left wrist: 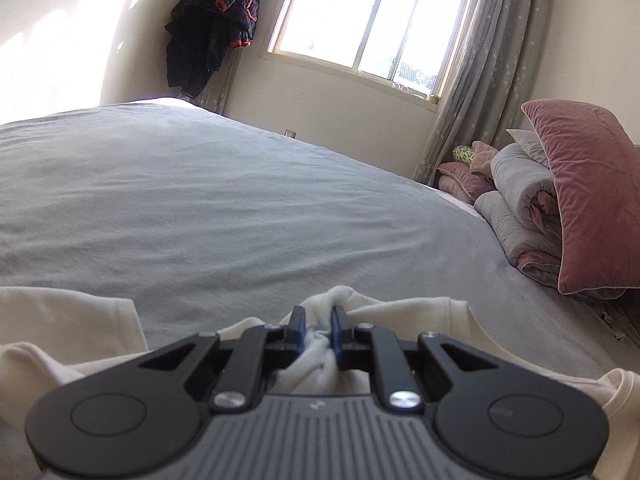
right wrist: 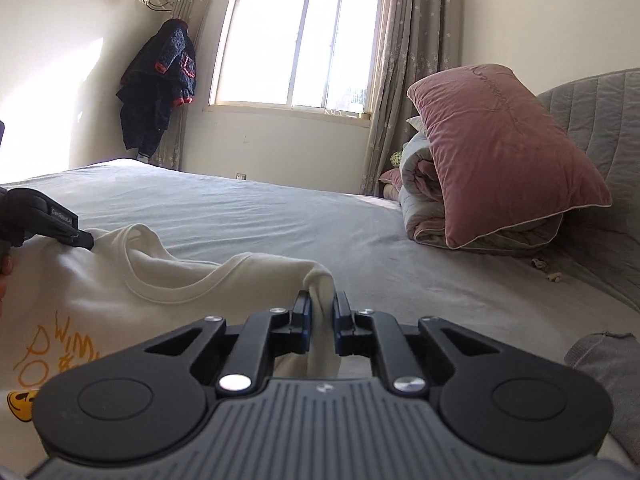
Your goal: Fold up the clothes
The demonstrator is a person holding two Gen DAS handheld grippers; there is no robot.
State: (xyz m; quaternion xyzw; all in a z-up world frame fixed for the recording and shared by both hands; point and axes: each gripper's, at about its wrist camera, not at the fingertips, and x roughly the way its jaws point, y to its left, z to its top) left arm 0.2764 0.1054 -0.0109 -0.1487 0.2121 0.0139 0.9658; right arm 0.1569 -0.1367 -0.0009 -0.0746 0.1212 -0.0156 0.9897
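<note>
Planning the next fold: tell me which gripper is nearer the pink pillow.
Right. The right gripper pinches the white T-shirt at the shoulder on the pink pillow side; the left gripper grips the opposite shoulder, farther away.

grey bed (left wrist: 208,208) fills the middle, pink pillow (right wrist: 504,148) at three o'clock propped on a rolled duvet (right wrist: 420,196), window (right wrist: 296,48) at twelve, dark coat (right wrist: 160,84) hanging at ten, curtain (left wrist: 480,80) beside the glass.

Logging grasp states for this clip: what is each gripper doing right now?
Left gripper: shut on the cream T-shirt, bunched fabric between its fingers.
Right gripper: shut on the cream T-shirt at its shoulder edge.
</note>
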